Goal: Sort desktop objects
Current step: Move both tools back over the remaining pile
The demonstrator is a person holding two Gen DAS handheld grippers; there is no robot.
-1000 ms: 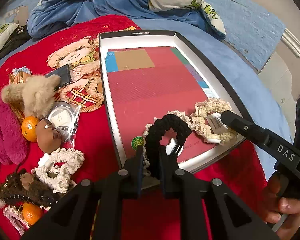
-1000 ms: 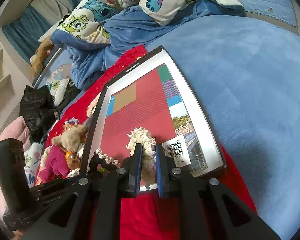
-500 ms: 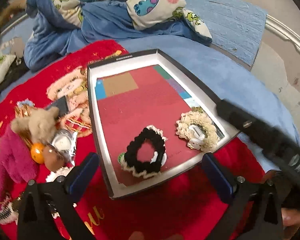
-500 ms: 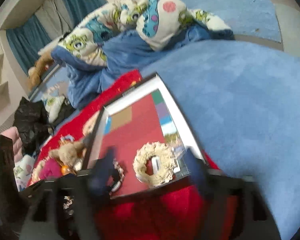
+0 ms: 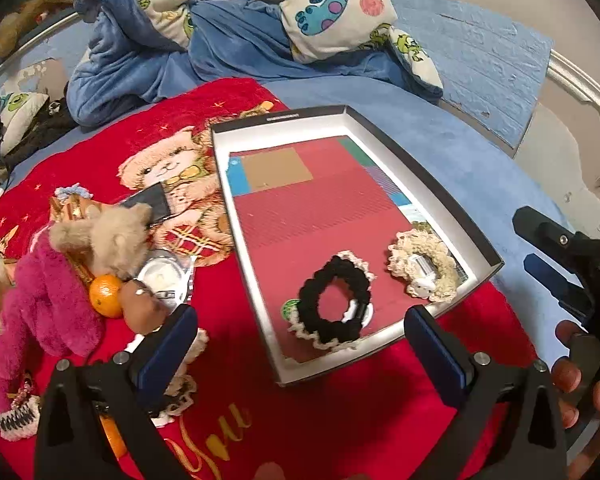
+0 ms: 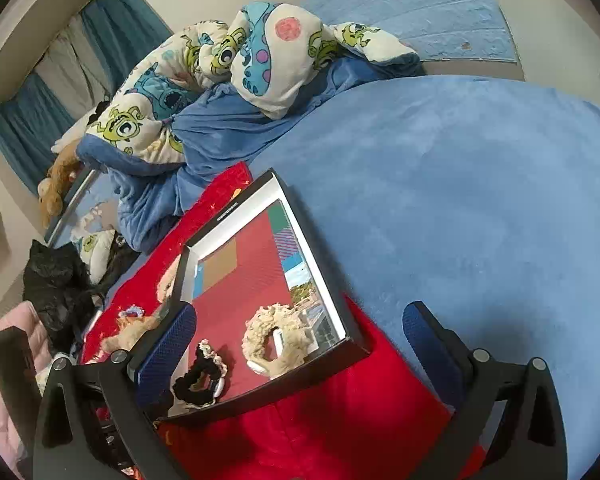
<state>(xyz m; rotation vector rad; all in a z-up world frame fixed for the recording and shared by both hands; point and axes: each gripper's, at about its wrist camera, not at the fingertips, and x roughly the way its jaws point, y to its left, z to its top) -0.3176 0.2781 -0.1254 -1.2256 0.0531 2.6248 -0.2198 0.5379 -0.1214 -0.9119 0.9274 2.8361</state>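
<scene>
A shallow box lid [image 5: 428, 184] with a red inside lies on the red blanket. In it lie a black scrunchie [image 5: 336, 304] with cream trim and a cream lace scrunchie [image 5: 424, 268]. My left gripper [image 5: 300, 352] is open and empty, pulled back above the lid's near edge. My right gripper [image 6: 300, 348] is open and empty, also back from the lid [image 6: 324, 280]; the cream scrunchie [image 6: 276, 340] and the black scrunchie [image 6: 200, 376] show between its fingers. The right gripper also shows at the right edge of the left wrist view [image 5: 572, 264].
Left of the lid lie a pink plush [image 5: 48, 304], a beige plush [image 5: 104, 236], an orange [image 5: 106, 290], a brown egg-shaped toy [image 5: 140, 304], a round packet [image 5: 164, 276] and more lace scrunchies [image 5: 180, 392]. A rumpled blue quilt [image 5: 220, 24] lies behind.
Both grippers have opened, let go of their scrunchies in the lid, and pulled up and back. The black and cream scrunchies now lie flat in the lid.
</scene>
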